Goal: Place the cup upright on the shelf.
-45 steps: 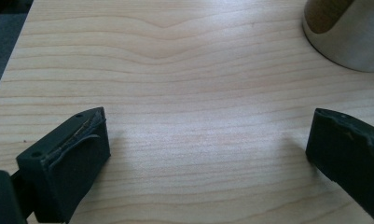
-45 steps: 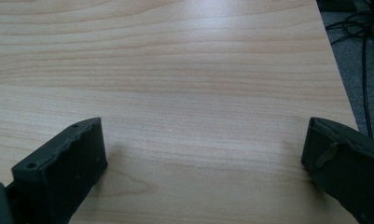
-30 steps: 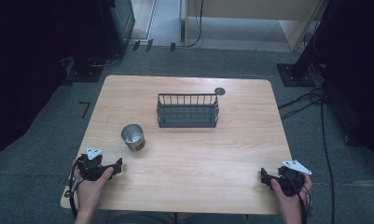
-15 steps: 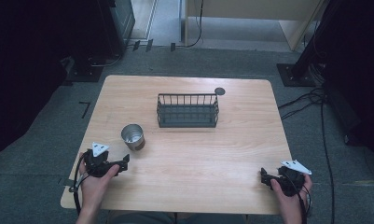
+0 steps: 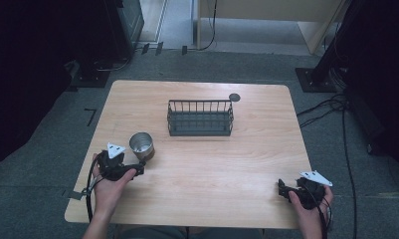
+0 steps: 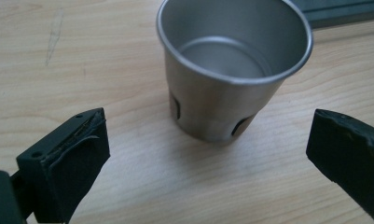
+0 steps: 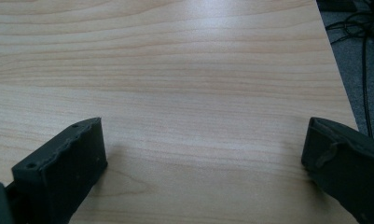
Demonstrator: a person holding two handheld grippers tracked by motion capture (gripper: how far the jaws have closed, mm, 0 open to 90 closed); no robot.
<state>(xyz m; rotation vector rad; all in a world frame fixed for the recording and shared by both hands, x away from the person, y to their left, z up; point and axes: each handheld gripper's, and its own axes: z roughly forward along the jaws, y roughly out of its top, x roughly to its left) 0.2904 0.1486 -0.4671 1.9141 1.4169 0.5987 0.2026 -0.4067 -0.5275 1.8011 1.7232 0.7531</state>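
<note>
Beside the cup [image 6: 233,70], left gripper [image 6: 212,154] gapes wide, empty; an off-centre closing jaw could topple it.

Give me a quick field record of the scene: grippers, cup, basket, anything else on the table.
left gripper: open, jaws either side of the cup, not touching it
right gripper: open, over bare wood near the table's right edge
cup: metal, upright, empty, on the table
basket: dark wire, empty, beyond the cup, centre of the table
disc: small, dark, by the basket's far right corner
</note>
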